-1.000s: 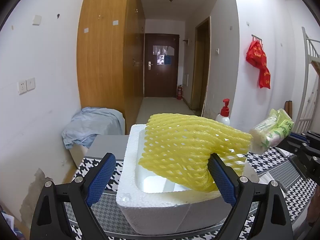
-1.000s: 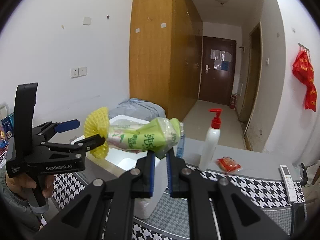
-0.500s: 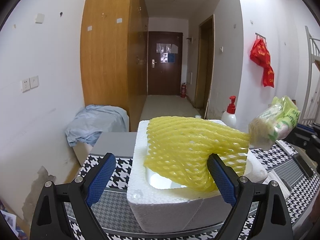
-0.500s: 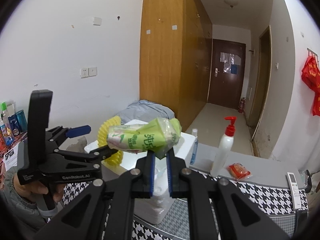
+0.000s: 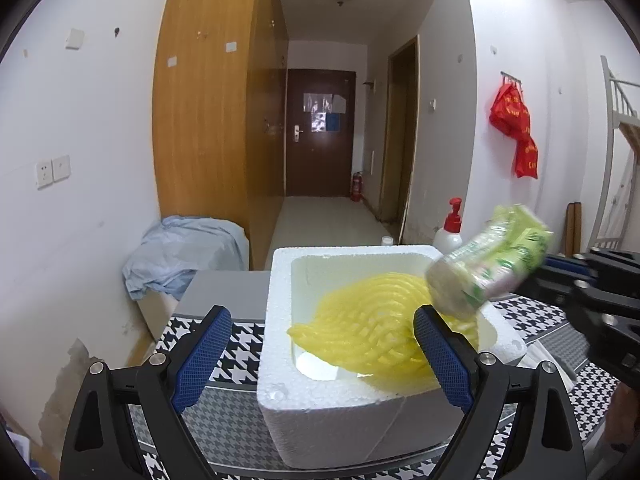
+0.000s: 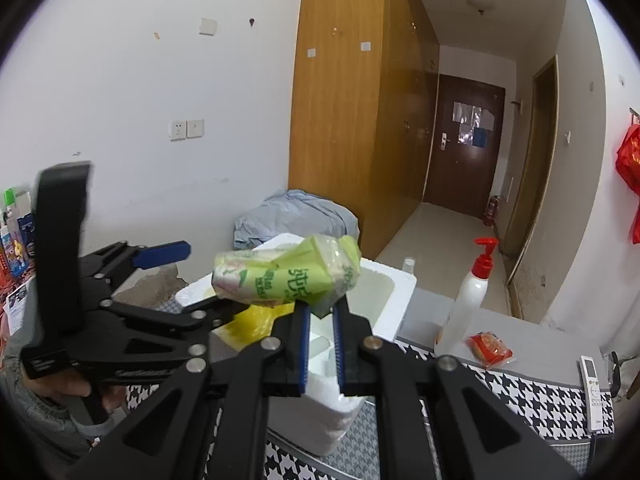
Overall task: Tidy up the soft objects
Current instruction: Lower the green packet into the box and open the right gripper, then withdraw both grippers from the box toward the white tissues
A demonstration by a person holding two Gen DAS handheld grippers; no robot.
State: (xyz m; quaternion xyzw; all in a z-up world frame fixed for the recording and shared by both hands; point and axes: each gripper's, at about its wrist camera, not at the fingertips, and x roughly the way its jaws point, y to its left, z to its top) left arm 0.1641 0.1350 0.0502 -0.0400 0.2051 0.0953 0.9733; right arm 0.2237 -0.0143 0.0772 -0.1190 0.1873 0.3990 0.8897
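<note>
Left jaws wide, right jaws pinching tissue pack [image 6: 286,278] above foam box [image 5: 320,420].

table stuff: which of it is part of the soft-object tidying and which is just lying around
In the job:
yellow foam net
green tissue pack
white foam box

Lying about:
pump bottle
red snack packet
remote control

You see a yellow foam net [image 5: 372,320] lying in the white foam box [image 5: 340,424], a green-and-white tissue pack [image 6: 284,276], blue pads [image 5: 200,356] on black gripper fingers, and a black-and-white houndstooth cloth [image 6: 532,392] under a red-capped white pump bottle [image 6: 468,296].
</note>
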